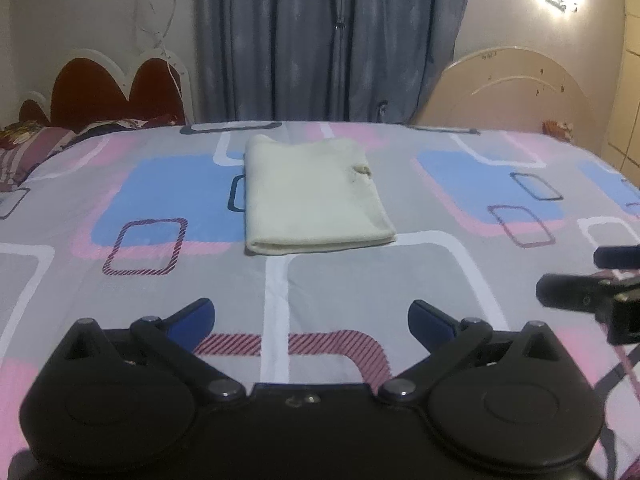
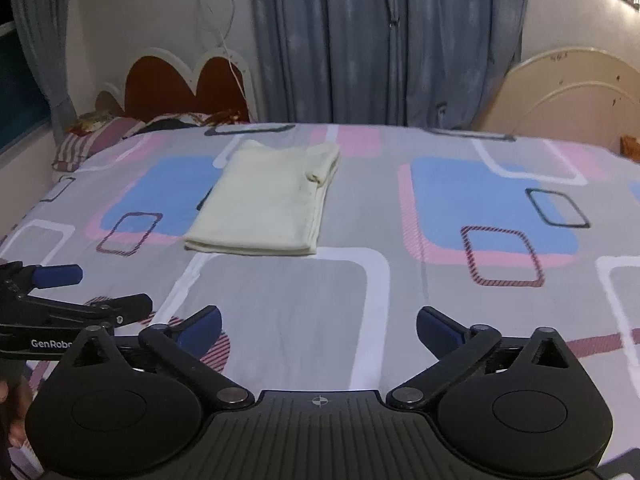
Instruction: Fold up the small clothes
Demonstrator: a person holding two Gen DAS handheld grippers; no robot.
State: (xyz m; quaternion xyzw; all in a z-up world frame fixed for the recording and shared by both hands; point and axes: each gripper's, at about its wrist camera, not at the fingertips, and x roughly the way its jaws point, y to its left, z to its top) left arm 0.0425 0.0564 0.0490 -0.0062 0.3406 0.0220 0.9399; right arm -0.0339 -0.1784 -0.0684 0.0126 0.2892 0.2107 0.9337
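A small cream garment [image 1: 312, 196] lies folded into a neat rectangle on the bed, its folded edge toward me; it also shows in the right wrist view [image 2: 268, 200]. My left gripper [image 1: 311, 320] is open and empty, held low over the sheet well short of the garment. My right gripper [image 2: 318, 326] is open and empty, also short of the garment and to its right. The right gripper shows at the right edge of the left wrist view [image 1: 588, 280]. The left gripper shows at the left edge of the right wrist view [image 2: 76, 288].
The bed carries a grey sheet [image 1: 360, 288] with pink, blue and white rectangles. Pillows [image 1: 24, 144] and a red headboard [image 1: 116, 88] stand at the far left. Blue curtains [image 1: 332, 40] hang behind. A beige board [image 1: 512, 92] leans at the far right.
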